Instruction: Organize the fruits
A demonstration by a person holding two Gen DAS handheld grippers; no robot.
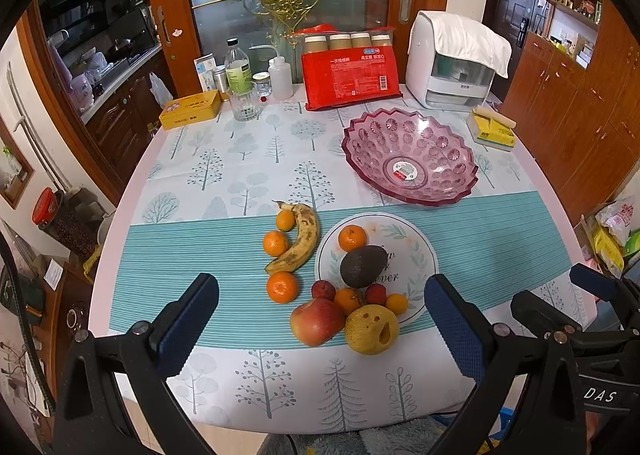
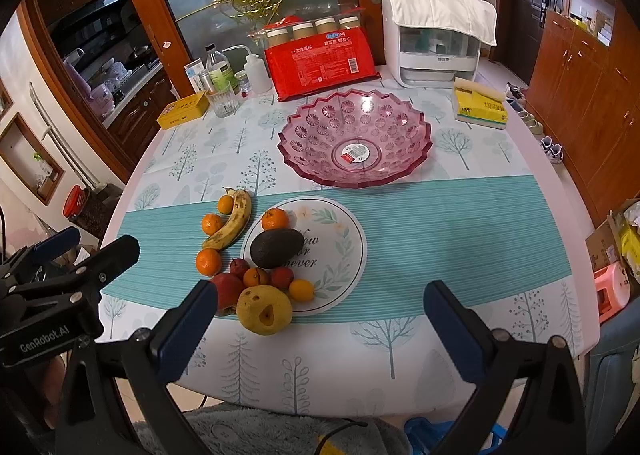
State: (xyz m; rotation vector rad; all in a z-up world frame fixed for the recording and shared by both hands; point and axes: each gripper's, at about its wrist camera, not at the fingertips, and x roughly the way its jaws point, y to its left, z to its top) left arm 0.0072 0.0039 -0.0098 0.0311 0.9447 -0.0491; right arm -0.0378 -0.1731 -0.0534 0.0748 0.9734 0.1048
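Observation:
Fruit lies in a loose heap at the table's middle: a spotted banana, several tangerines, a dark avocado, a red apple and a bruised yellow pear. Some rest on a white leaf-print mat. Behind them stands a pink glass bowl with nothing in it. My left gripper hovers open over the near edge, above the apple and pear. My right gripper is open too, just right of the pear.
Along the table's back edge stand a red cup package, a white appliance, bottles and a glass, a yellow tin and a tissue pack. The right gripper shows at the left view's right edge.

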